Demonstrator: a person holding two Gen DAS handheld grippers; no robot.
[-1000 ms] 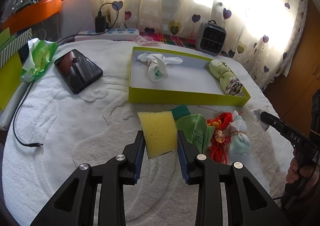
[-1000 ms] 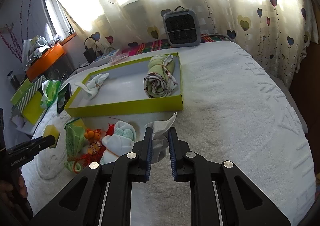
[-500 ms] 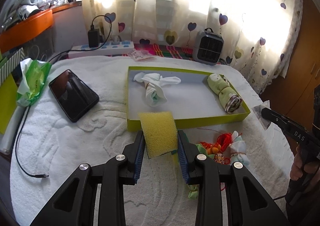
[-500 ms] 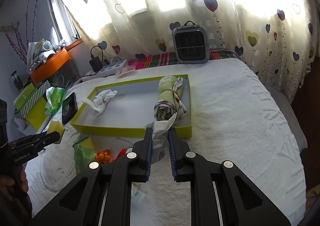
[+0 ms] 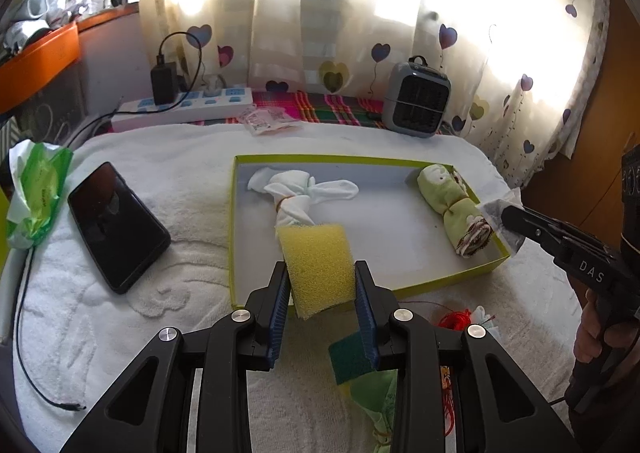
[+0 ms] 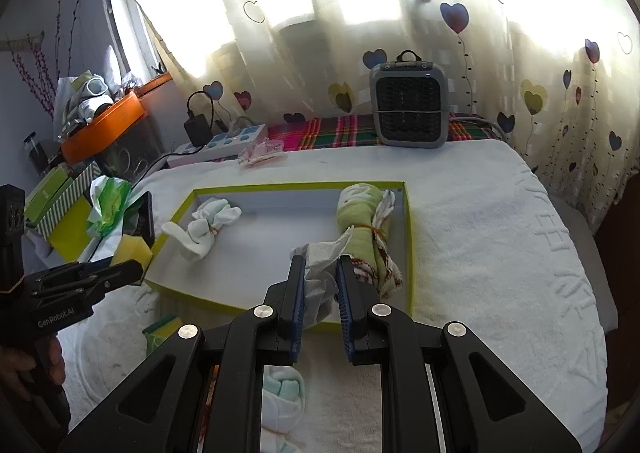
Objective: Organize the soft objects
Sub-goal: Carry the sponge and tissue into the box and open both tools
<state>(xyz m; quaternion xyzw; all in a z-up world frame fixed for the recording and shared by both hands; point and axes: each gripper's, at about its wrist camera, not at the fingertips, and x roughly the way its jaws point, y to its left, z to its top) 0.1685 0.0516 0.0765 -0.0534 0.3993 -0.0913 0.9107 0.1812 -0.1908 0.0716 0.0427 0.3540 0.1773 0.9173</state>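
my left gripper (image 5: pixel 322 289) stays out of the past tense here: it is clenched on a yellow rectangular foam sponge (image 5: pixel 318 267), which stands upright between the blue pads and reaches just over the near wall of the shallow lime-green cardboard tray (image 5: pixel 440 281) on the white towel-covered table (image 5: pixel 188 181). my right gripper (image 6: pixel 320 285) is clamped tight on a crumpled white tissue wad (image 6: pixel 322 259), poised over the tray's near right corner, just beside the rolled pale-green cloth bundle (image 6: pixel 366 229) whose long axis runs front to back along the right wall. a knotted white sock bundle (image 5: pixel 298 193) lies towards the tray's left rear, directly beyond the sponge. the bare grey floor between the two bundles lies straight ahead of both grippers; the left looks nearer its middle, so i judge the sponge should drop there, the tissue nearer the right.
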